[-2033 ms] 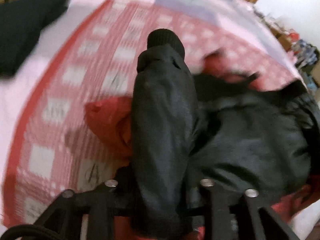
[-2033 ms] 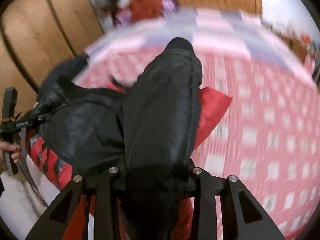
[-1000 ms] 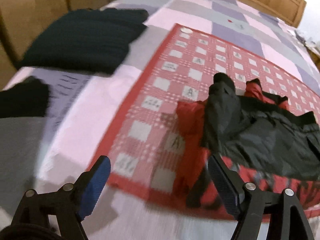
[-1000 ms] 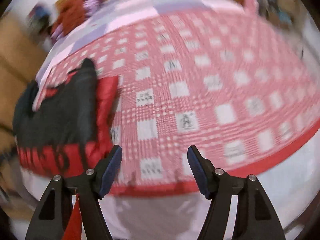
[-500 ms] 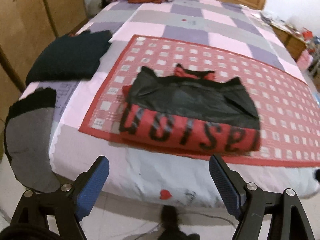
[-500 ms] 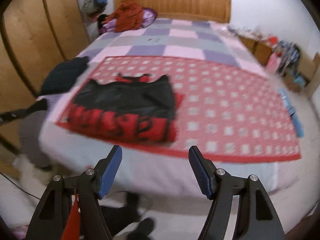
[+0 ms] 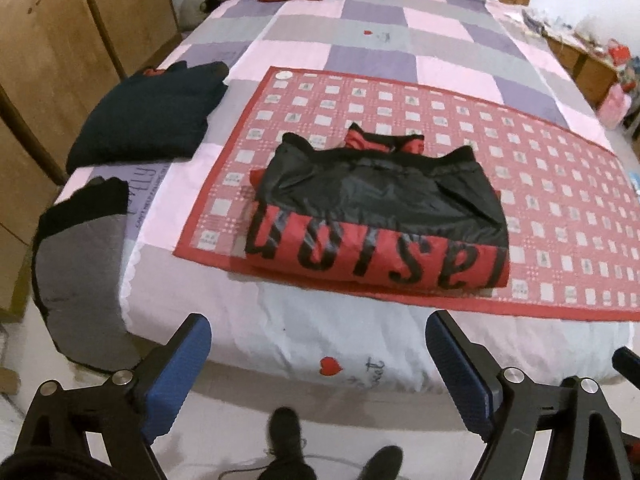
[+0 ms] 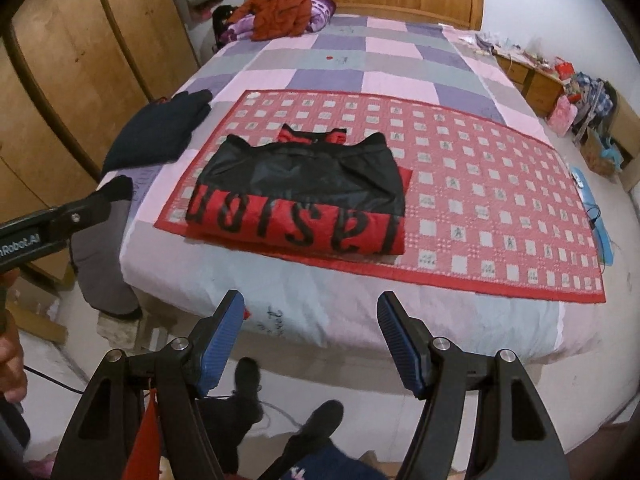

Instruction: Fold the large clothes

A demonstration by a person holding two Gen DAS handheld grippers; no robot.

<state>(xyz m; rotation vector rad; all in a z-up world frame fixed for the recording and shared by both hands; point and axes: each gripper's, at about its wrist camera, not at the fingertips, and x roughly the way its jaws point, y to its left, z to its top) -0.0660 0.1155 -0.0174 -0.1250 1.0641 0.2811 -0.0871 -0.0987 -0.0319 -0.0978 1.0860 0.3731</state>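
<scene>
A folded black and red jacket (image 7: 380, 216) (image 8: 304, 196) with big black letters on its red band lies on a red checked mat (image 7: 540, 184) (image 8: 480, 184) near the foot of the bed. My left gripper (image 7: 318, 354) hangs over the floor in front of the bed, well back from the jacket; its jaws are opening and nothing is between them. My right gripper (image 8: 310, 332) is also back from the bed, open and empty. The left gripper's black frame (image 8: 52, 228) shows at the left edge of the right wrist view.
A folded dark sweater (image 7: 152, 116) (image 8: 160, 132) lies left of the mat. A grey and black garment (image 7: 80, 264) hangs over the bed's left corner. Orange and purple clothes (image 8: 280, 12) are piled at the headboard. Wooden wardrobes (image 7: 60, 40) line the left; clutter (image 8: 580, 92) the right. The person's shoes (image 8: 248, 380) stand below.
Both grippers have let go of the jacket's sleeves and pulled back and up from the bed. The jacket now lies folded on the mat, and the whole bed has come into view.
</scene>
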